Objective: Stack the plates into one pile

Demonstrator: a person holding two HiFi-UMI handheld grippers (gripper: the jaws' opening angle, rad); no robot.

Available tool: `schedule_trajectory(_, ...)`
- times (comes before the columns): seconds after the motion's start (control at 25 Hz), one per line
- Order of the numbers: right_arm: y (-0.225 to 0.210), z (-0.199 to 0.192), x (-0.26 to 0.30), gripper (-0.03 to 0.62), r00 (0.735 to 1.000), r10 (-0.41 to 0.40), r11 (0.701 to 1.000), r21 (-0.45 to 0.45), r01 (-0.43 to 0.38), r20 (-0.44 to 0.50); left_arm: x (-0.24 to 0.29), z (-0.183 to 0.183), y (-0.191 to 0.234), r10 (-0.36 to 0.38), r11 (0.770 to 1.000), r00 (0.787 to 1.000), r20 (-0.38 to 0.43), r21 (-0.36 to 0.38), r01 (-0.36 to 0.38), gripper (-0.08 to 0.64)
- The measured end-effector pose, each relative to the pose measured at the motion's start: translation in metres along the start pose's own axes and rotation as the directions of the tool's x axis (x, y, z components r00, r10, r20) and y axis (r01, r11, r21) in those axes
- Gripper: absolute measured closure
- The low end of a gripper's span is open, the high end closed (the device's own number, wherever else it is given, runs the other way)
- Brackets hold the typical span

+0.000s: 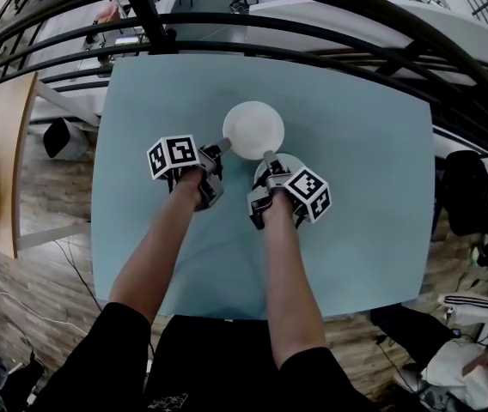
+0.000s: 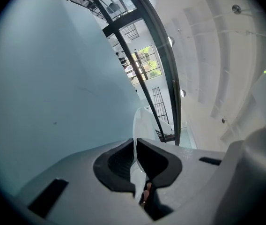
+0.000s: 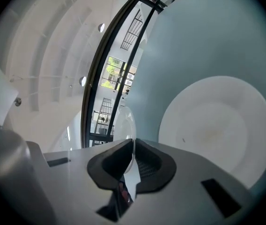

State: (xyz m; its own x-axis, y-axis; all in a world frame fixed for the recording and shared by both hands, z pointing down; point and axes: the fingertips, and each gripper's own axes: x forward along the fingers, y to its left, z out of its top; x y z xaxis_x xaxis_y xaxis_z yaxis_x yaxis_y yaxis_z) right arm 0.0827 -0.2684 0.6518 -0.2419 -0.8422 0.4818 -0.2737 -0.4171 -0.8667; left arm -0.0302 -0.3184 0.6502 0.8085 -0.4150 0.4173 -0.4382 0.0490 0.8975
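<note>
L gripper (image 2: 135, 142) – jaws pressed together on the thin rim of a white plate (image 1: 253, 130), which shows edge-on between the pads. R gripper (image 3: 134, 142) pinches the same plate's rim at its near edge, so the plate sits betw. the two tools over the pale blue table (image 1: 356, 187). A second white plate (image 3: 217, 130) lies flat on the table just beside it – partly under the R gripper in head view

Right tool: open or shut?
Shut on the held plate: the right tool has both jaws pressed on its thin white rim.
</note>
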Motion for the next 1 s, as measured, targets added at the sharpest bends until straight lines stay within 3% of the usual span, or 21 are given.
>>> schedule_trajectory(0.2,-0.006,-0.002,-0.008,0.571,1.0,-0.008,1.0,-0.01,0.008,-0.013,-0.004,-0.011,0.0,0.01,1.0,1.0,-0.007,0.014,-0.01,0.532)
schedule_trajectory(1.0,-0.071,0.0,-0.08,0.571,0.994,-0.076,0.995,-0.068,0.071,-0.077,-0.006,-0.115,0.009,0.081,0.996,0.995,-0.053,0.028,-0.08,0.531)
